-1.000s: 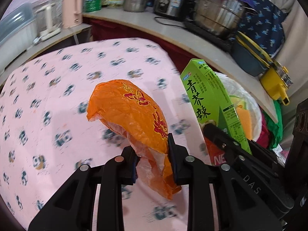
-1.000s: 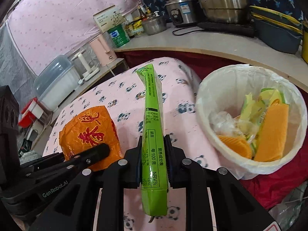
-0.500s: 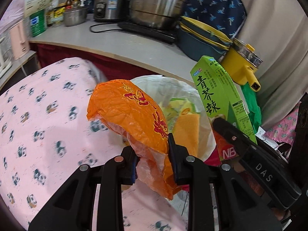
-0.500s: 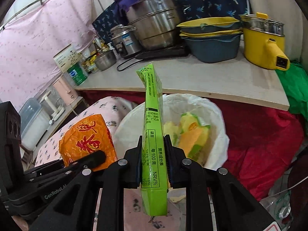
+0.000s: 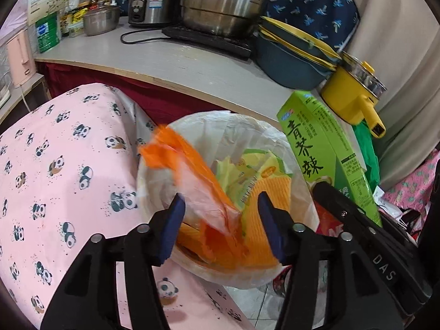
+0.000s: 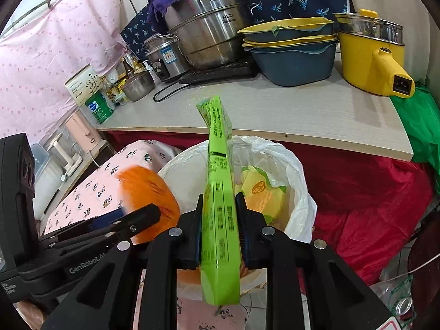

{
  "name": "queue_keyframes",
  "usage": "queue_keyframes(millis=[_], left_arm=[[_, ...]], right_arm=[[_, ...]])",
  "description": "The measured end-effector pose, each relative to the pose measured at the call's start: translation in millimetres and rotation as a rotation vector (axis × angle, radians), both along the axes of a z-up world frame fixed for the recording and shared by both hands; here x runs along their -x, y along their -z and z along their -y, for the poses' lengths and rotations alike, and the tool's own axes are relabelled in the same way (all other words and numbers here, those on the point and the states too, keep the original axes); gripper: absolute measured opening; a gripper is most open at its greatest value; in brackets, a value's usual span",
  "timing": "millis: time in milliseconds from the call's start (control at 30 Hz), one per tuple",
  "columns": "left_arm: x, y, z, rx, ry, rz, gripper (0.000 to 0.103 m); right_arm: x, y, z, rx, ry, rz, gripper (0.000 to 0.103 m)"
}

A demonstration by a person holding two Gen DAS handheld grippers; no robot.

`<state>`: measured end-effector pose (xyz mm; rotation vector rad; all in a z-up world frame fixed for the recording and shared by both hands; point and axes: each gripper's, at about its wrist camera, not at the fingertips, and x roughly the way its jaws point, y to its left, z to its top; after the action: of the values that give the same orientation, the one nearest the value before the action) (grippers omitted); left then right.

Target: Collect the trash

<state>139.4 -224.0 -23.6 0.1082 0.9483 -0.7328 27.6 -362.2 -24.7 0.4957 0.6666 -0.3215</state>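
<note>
Left gripper (image 5: 220,211) over the bin (image 5: 154,170), jaws opening, blue pads clear of the orange bag (image 5: 192,176). Bag sits loose between the pads, motion-blurred, its lower end already inside the bin's rim, upper end sticking out over the near-left edge toward the panda cloth (image 5: 63,148). From the right wrist the same bag (image 6: 148,189) shows as an orange blur at the bin's left rim, just beyond the left gripper's fingertips (image 6: 148,211). Right gripper (image 6: 220,220) is clamped narrow on the green box (image 6: 220,206), pads pressing both flat sides; box stands edge-on and near upright, top leaning slightly away, bottom hanging below the jaws. Box is held above the bin's near rim, not in it. In the left wrist view the box (image 5: 319,148) shows its printed face, just right of the bin, with the right gripper's finger (image 5: 354,211) across its lower part. Bin has a white liner (image 6: 291,176) and holds yellow and orange wrappers (image 6: 264,195). Bin stands between the cloth-covered table and a grey counter (image 6: 288,110) with a red skirt under it. On the counter: big steel pot (image 6: 209,33), rice cooker (image 6: 165,55), stacked blue-and-yellow basins (image 6: 294,52), yellow electric pot (image 6: 371,55). Green plastic bag (image 6: 420,126) at the counter's right end.
</note>
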Motion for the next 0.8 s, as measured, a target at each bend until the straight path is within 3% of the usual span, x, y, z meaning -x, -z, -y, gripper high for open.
queue_keyframes(millis=[233,333,600,800], left_arm=[[-12.6,-3.0,-26.3,0.002,-0.077,0.009,0.054],[-12.7,-4.7,-39.5,-0.002,-0.109,0.019,0.059],[-1.4,-10.4,-59.1,-0.017,-0.161,0.066,0.064],[15.0,-16.2,-63.8,-0.026,-0.168,0.1,0.064]], right_arm=[[-24.9,5.5,-6.4,0.003,-0.029,-0.003,0.024],[-31.0,6.7,-10.2,0.003,-0.034,-0.014,0.029],[-17.0,-7.9,-14.9,0.019,-0.032,0.016,0.035],[1.1,-18.3,-17.2,0.034,-0.026,0.023,0.045]])
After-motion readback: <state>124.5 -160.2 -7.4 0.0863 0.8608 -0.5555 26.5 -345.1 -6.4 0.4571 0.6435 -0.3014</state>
